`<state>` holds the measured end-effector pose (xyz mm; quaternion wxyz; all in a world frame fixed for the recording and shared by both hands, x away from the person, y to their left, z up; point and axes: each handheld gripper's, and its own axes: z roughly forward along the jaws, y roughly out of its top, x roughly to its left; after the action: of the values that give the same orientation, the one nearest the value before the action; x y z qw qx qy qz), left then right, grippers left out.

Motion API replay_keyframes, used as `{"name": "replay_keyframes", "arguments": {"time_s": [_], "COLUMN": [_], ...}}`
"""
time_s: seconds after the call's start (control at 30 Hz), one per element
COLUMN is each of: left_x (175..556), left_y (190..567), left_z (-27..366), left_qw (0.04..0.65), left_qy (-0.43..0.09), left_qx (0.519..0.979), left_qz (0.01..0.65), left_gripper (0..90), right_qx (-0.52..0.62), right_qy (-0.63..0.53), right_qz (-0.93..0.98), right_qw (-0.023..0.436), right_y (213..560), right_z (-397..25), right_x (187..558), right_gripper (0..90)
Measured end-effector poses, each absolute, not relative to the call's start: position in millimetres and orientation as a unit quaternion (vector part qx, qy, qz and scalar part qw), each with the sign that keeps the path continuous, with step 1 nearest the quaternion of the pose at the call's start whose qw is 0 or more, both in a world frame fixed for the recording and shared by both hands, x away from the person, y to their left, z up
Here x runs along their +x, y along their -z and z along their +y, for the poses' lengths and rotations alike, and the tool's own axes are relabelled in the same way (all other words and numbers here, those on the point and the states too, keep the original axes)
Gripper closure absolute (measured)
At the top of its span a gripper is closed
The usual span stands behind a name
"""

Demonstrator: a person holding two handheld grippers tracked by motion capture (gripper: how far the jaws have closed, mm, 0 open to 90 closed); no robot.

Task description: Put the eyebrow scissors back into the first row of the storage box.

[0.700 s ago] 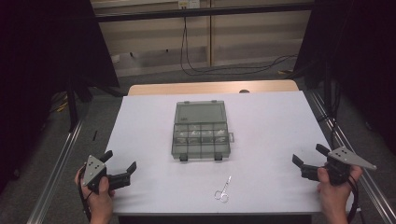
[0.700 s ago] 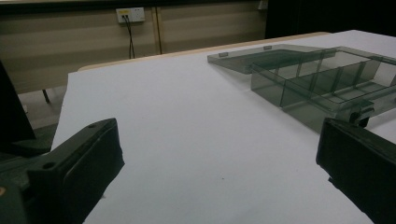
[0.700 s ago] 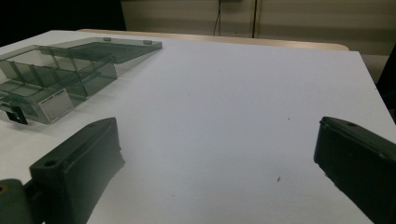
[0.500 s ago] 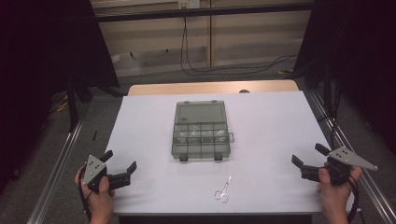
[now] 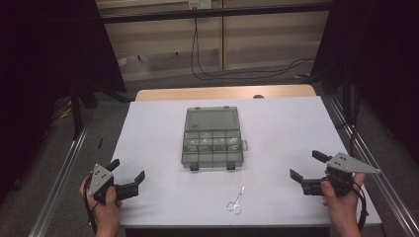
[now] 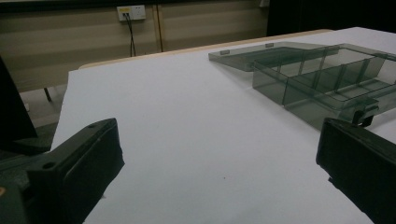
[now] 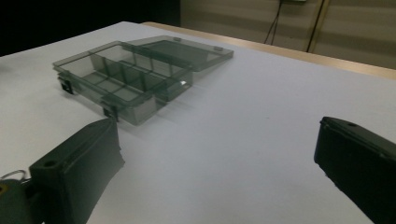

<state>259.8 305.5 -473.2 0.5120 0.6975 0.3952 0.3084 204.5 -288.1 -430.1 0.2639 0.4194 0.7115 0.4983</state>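
High view: left hand-held gripper (image 5: pixel 128 177) and right hand-held gripper (image 5: pixel 307 166) near worktop (image 5: pixel 148 133) corners, jaws apart, empty. Open organizer box (image 5: pixel 211 138) mid-worktop; scissors (image 5: pixel 235 201) just before it.
Left gripper view: box ahead right.
Right gripper view: box ahead left.

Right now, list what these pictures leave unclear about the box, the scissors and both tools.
- Compartment box: small contents in its middle row, too small in the high view to identify.
- Scissors: blades open or closed, too small in the high view; right gripper view shows just a handle loop behind a jaw.
- Left tool, right tool: bodies cut off in their own views.
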Motion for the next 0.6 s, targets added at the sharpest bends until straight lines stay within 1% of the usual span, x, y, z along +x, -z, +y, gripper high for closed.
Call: {"name": "replay_keyframes", "arguments": {"time_s": [0.07, 0.17, 0.3, 0.6], "left_x": [259.9, 260.4, 260.4, 260.4], "left_y": [473.2, 473.6, 473.8, 473.6], "left_z": [305.6, 305.4, 304.5, 303.9], "left_qw": [0.512, 0.513, 0.512, 0.505], "left_qy": [-0.309, -0.308, -0.306, -0.306], "left_qx": [0.698, 0.699, 0.698, 0.706], "left_qz": [0.395, 0.392, 0.395, 0.39], "left_gripper": [0.1, 0.1, 0.1, 0.1], "right_qx": [0.413, 0.403, 0.389, 0.37], "right_qy": [-0.497, -0.493, -0.492, -0.472], "right_qz": [0.717, 0.733, 0.746, 0.775], "right_qw": [0.26, 0.24, 0.224, 0.198], "right_y": [428.2, 420.4, 413.1, 405.7], "right_z": [-284.4, -268.8, -251.9, -214.0], "right_x": [204.4, 205.6, 207.9, 219.9], "right_gripper": [0.0, 0.0, 0.0, 0.0]}}
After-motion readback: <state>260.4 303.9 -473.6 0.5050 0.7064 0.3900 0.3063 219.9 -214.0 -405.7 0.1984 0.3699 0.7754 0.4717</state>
